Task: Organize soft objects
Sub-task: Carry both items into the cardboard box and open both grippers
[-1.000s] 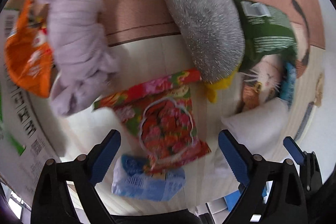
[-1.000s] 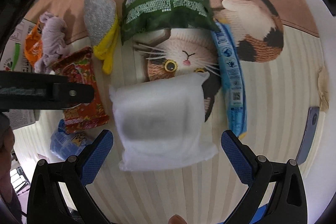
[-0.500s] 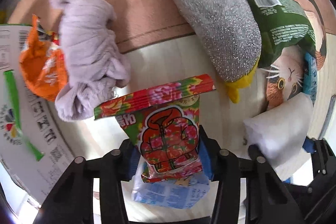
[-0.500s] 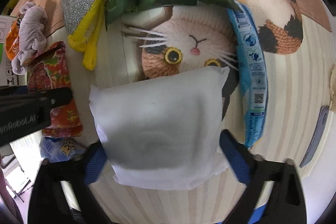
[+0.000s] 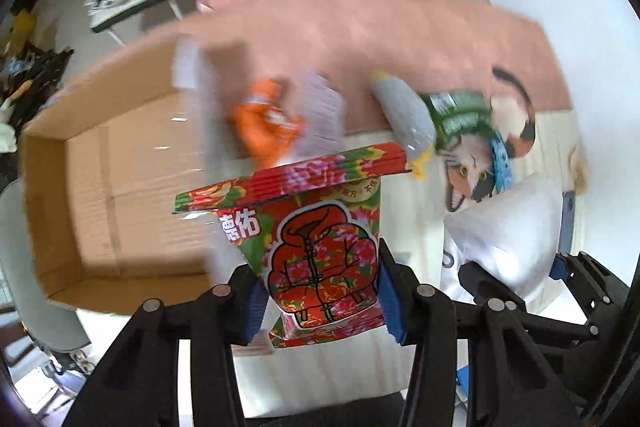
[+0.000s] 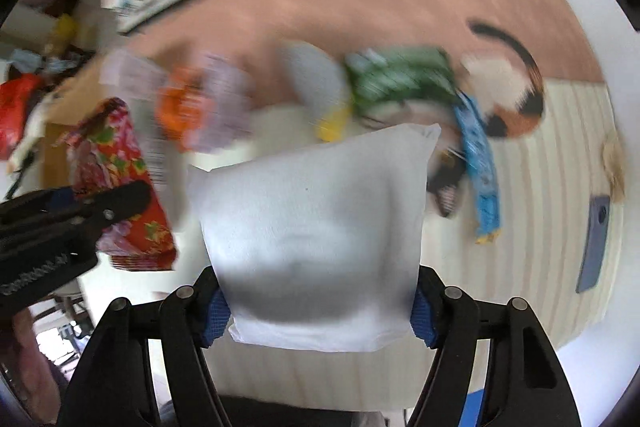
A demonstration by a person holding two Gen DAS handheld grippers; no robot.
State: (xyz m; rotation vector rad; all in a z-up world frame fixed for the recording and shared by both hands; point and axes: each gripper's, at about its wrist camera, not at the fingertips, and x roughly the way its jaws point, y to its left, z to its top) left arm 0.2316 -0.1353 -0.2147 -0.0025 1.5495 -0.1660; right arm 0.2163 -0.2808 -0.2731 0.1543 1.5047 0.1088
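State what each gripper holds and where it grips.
Left gripper clamps the red floral packet near its lower end; right gripper clamps the white pouch near its bottom edge.

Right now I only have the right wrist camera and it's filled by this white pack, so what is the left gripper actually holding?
Observer: The left gripper is shut on the red floral packet, held upright.
Operator: Is there somewhere to put it?
Observer: Yes, an open cardboard box lies left of that packet, its inside showing bare cardboard.
Operator: Can you see my white pack from there?
Observer: Yes, the white pack shows at the right of the left wrist view, held in the right gripper.
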